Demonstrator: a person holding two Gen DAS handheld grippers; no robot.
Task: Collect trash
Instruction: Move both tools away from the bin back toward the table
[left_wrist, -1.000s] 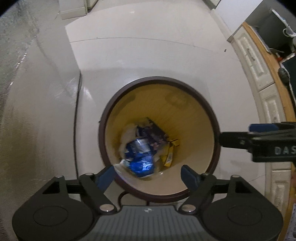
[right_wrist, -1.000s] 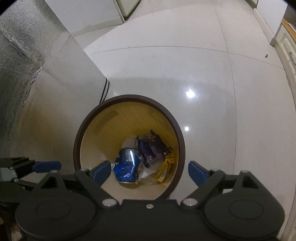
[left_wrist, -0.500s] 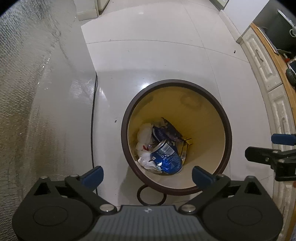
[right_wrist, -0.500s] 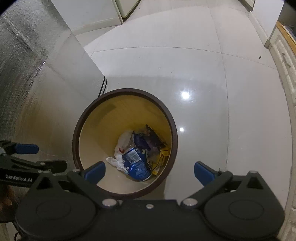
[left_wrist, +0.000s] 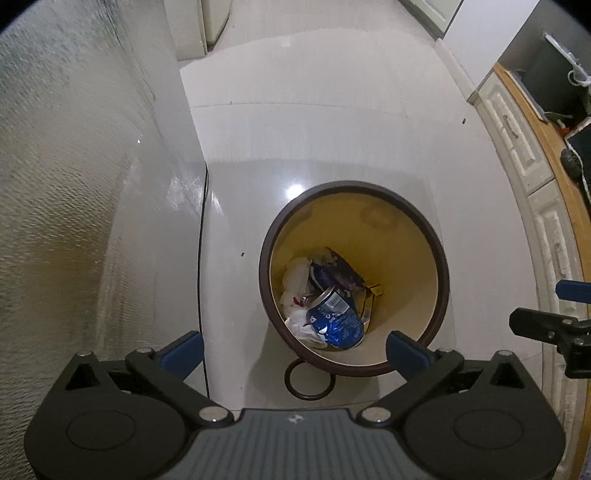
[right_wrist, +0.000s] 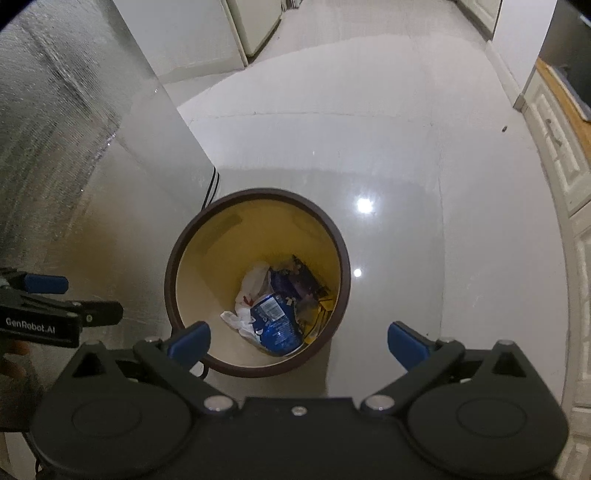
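A round waste bin (left_wrist: 436, 254) with a dark brown rim and yellow interior is seen from above, standing on the floor. At its bottom a crushed blue can (left_wrist: 338, 319) is lodged toward the 6 o'clock wall, with white plastic (left_wrist: 295, 275) at 9 o'clock of it, a dark wrapper (left_wrist: 345, 269) at 12 o'clock and a yellow packet (left_wrist: 369, 299) at 3 o'clock. The left gripper (left_wrist: 293, 349) and the right gripper (right_wrist: 299, 338) are held above the bin, each spread wide with nothing between the blue fingertips. A glossy pale tiled floor (right_wrist: 406, 166) carries lamp reflections. A textured metallic panel (left_wrist: 66, 184) is located at 9 o'clock, white cabinets (left_wrist: 517, 136) at 3 o'clock. A dark ring (left_wrist: 310, 380) lies beside the bin base.
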